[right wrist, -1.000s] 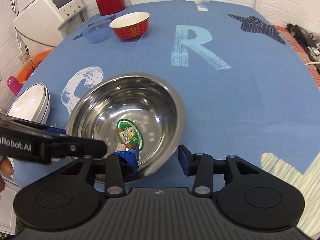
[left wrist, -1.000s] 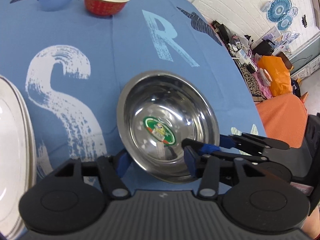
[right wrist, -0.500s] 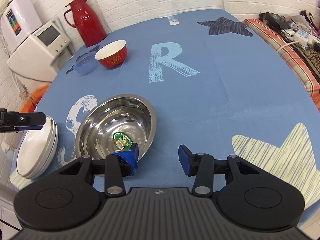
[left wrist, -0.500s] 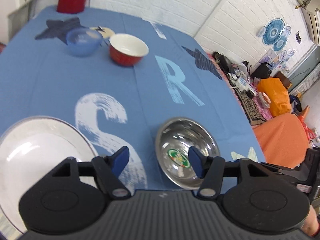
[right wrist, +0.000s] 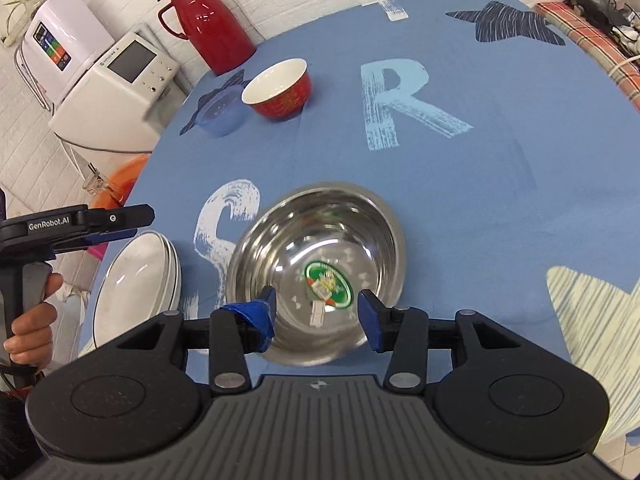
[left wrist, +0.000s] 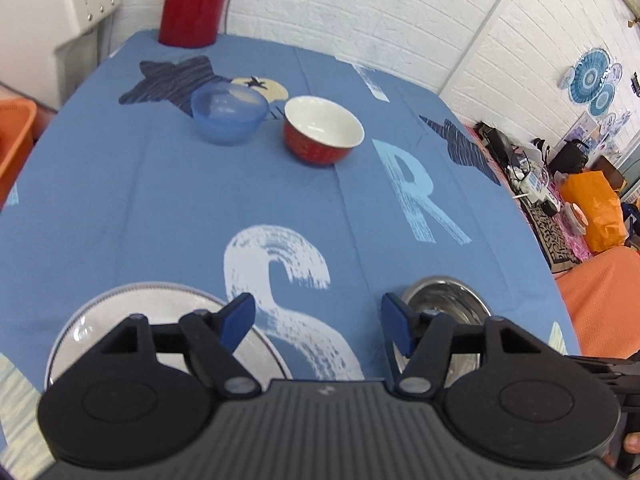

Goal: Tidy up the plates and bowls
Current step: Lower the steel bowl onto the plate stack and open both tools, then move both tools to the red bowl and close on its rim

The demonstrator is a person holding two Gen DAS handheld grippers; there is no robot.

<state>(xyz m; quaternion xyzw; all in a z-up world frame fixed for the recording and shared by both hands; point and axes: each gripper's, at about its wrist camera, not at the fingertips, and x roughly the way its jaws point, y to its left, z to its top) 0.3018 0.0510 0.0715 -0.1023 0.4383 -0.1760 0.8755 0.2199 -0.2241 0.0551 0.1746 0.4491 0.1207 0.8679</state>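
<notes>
Gleaming steel bowl (right wrist: 320,264), perhaps green-stickered inside

"GenRobot.AI" reads on the side of the left hand-held gripper (right wrist: 120,226); big "S" and "R" letters printed on the blue tablecloth (right wrist: 480,184); steel bowl (right wrist: 320,276) sticker illegible.

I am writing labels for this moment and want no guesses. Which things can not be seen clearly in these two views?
- Steel bowl, left wrist view: near half hidden behind the left gripper.
- White plates, right wrist view: how many are stacked is unclear; the near edge is behind the right gripper.
- Sticker in the bowl: blurred, print unreadable.
</notes>
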